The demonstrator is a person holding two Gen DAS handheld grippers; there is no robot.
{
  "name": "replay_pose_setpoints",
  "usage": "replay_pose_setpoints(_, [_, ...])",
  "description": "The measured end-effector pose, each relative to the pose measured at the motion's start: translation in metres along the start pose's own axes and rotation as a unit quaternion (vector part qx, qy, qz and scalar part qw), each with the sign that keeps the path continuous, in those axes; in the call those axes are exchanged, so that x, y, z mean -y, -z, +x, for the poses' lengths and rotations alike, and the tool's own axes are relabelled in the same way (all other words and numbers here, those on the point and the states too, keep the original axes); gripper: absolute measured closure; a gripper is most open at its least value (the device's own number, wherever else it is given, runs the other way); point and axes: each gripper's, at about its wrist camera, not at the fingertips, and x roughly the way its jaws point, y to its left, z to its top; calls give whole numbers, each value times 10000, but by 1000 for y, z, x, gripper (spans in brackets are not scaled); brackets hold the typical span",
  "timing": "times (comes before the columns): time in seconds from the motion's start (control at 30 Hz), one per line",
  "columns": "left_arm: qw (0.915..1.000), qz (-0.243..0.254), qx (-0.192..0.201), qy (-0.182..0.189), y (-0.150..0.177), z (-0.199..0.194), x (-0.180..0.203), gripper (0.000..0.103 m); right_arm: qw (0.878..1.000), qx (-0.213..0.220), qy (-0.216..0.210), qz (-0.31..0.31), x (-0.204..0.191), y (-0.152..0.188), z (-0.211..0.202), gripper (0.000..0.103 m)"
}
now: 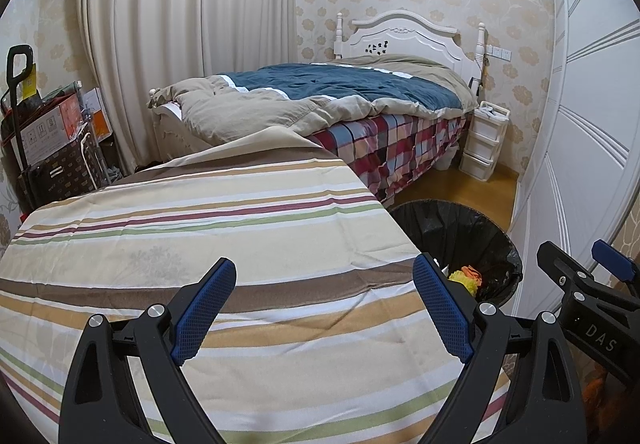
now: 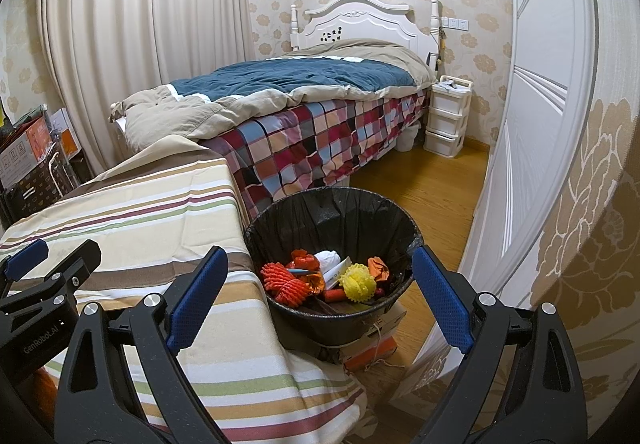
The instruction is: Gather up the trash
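Both tools wide and empty: left tool [image 1: 324,308] over striped cloth [image 1: 240,220], right tool [image 2: 320,300] above bin [image 2: 332,216].

A striped cloth [image 1: 224,244] covers the table, nothing lying on it.

In the left wrist view the striped table's edge and a gripper finger hide most of the bin [image 1: 472,228], whose base stays hidden on the right.

The striped counter [image 1: 224,244] is lying bare across the left wrist frame's centre, giving open passage. In the right wrist view, the bin [image 2: 332,212] is sitting at centre, mouth uncovered, trash [image 2: 320,276] filling its bottom; bed [image 2: 304,132] blocking behind.
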Motion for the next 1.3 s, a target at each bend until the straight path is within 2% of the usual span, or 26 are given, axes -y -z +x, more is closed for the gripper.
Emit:
replay_pose_setpoints(1.03, [9999, -26, 153, 7, 3, -5, -5, 14, 10000, -10, -1, -11, -1, -1, 1, 12])
replay_pose_setpoints(1.3, [9999, -134, 75, -24, 3, -3, -16, 14, 9999, -64, -45, -103, -16, 10, 0, 12])
